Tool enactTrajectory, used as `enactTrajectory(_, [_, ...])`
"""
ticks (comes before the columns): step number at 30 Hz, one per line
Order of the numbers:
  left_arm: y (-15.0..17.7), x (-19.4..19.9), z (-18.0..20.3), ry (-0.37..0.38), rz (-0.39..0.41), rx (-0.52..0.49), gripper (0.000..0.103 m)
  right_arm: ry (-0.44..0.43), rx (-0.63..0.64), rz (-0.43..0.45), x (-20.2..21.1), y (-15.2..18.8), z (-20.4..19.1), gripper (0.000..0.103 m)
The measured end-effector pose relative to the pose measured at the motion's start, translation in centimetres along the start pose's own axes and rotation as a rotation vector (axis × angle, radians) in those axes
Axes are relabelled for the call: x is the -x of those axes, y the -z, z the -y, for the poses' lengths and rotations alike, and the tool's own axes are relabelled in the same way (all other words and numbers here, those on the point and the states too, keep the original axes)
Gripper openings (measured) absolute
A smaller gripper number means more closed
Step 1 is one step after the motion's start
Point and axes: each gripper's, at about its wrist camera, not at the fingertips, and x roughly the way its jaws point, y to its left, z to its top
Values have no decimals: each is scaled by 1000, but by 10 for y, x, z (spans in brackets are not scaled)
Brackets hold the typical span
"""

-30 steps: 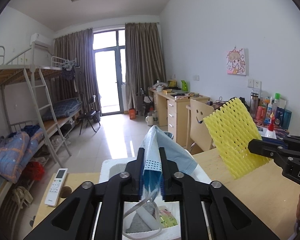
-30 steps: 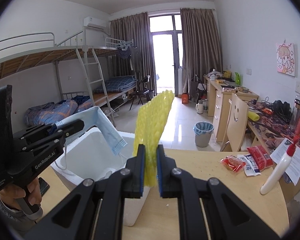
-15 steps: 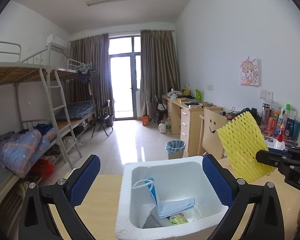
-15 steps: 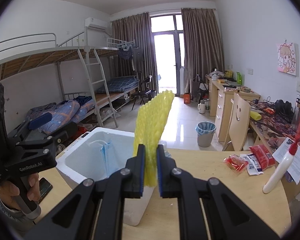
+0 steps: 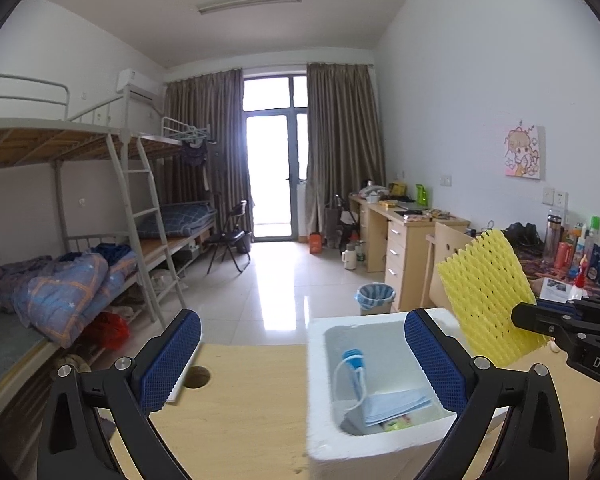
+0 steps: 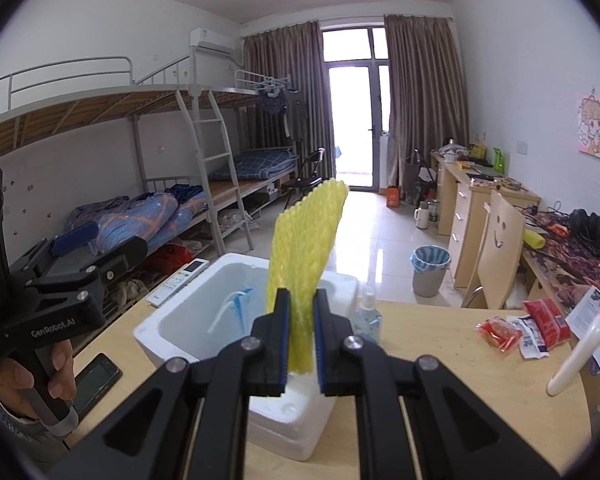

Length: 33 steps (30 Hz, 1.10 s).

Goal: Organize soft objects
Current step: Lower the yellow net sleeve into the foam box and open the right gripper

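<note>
A white foam box stands on the wooden table; it also shows in the right wrist view. A blue face mask lies inside it, its ear loop sticking up; the mask also shows in the right wrist view. My left gripper is open and empty, above the box's left side. My right gripper is shut on a yellow foam net sleeve, held upright over the box's near right edge. The sleeve also shows in the left wrist view.
On the table are a remote, a phone, a small spray bottle, red snack packets and a white squeeze bottle. A chair, a bin and a bunk bed stand beyond.
My left gripper opened and let the blue mask drop into the foam box, then drifted left. My right gripper has kept its hold on the yellow sleeve.
</note>
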Motion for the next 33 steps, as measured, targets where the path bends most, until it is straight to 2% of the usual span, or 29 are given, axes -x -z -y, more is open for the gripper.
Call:
enactTrajectory(14, [9,17,-46,-108,-1,33,102,-89,29,-25,-31,-7,-32,14])
enactTrajectory(23, [12,16,-55,-129,-8,54,102,-81,44,-25,-36,-10,-34,14])
enactTrajectory(33, [13,14,-50,-130,-20,43,102,-44,20,-51,-48,-9,-29,14])
